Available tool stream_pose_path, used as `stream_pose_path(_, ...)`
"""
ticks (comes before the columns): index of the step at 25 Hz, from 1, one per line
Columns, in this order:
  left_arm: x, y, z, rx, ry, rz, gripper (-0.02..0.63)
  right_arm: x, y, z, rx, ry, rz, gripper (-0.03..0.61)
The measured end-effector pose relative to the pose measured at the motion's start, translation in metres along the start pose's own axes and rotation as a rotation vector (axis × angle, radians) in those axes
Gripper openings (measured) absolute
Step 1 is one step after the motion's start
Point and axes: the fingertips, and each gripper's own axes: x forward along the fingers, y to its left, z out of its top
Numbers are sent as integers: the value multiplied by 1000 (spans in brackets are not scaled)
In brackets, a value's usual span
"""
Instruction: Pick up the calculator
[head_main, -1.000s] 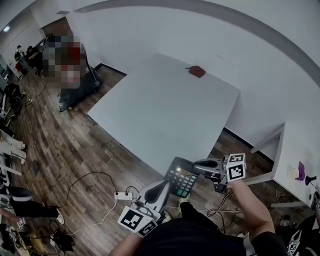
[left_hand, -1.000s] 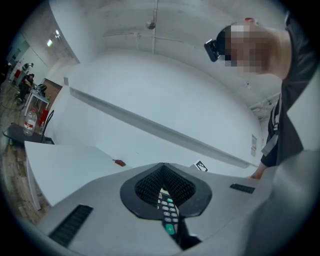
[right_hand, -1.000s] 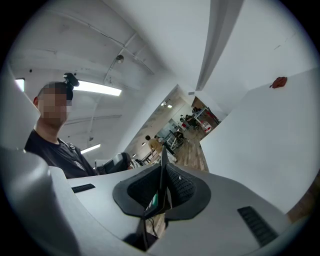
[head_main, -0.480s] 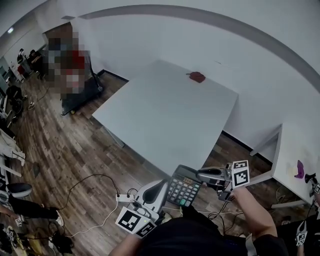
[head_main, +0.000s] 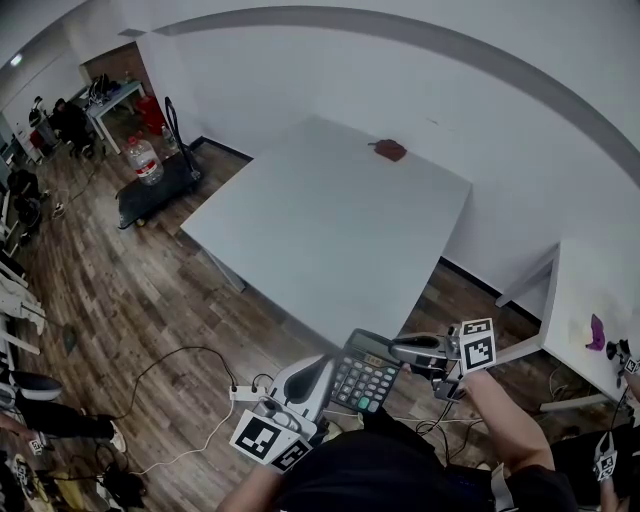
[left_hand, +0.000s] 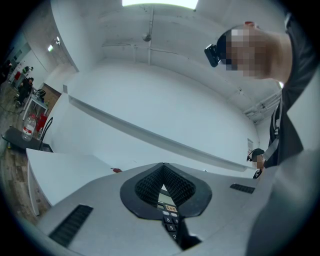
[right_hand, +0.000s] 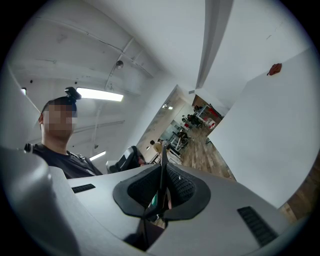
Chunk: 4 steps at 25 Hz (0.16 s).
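A brown wood-plank floor (head_main: 120, 290) fills the left of the room, and a large white square surface (head_main: 330, 230) stands on it by the wall. A second white surface (head_main: 590, 300) shows at the right edge, with a small purple thing (head_main: 597, 332) lying on it.

Far off on the left, a low black trolley (head_main: 150, 190) carries a big clear plastic water bottle (head_main: 143, 160), which stands upright on its deck. I cannot tell how full the bottle is.

Close to the person's body, the grey left gripper (head_main: 328, 375) and the grey right gripper (head_main: 400, 350) hold the dark desk calculator with grey keys (head_main: 365, 375) between them. It is off the surface, just past its near corner and over the floor. The left jaws are clamped on the calculator's left side; the left gripper view shows its display and number keys running down between them. The right jaws pinch its opposite side, and the right gripper view shows it edge-on as a thin dark line between the pads.

A white power strip (head_main: 247, 392) lies on the floor just left of the left gripper, with black cables trailing from it. A small dark red object (head_main: 389, 150) sits alone on the far part of the large surface, well apart from the calculator.
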Motion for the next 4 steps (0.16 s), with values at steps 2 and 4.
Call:
stream_pose_path(2, 1, 1, 0, -1, 1, 0, 6, 0, -2, 1, 1, 1, -2, 46)
stream_pose_path(4, 3, 2, -1, -1, 3, 0, 6, 0, -4, 2, 2, 2, -4, 46)
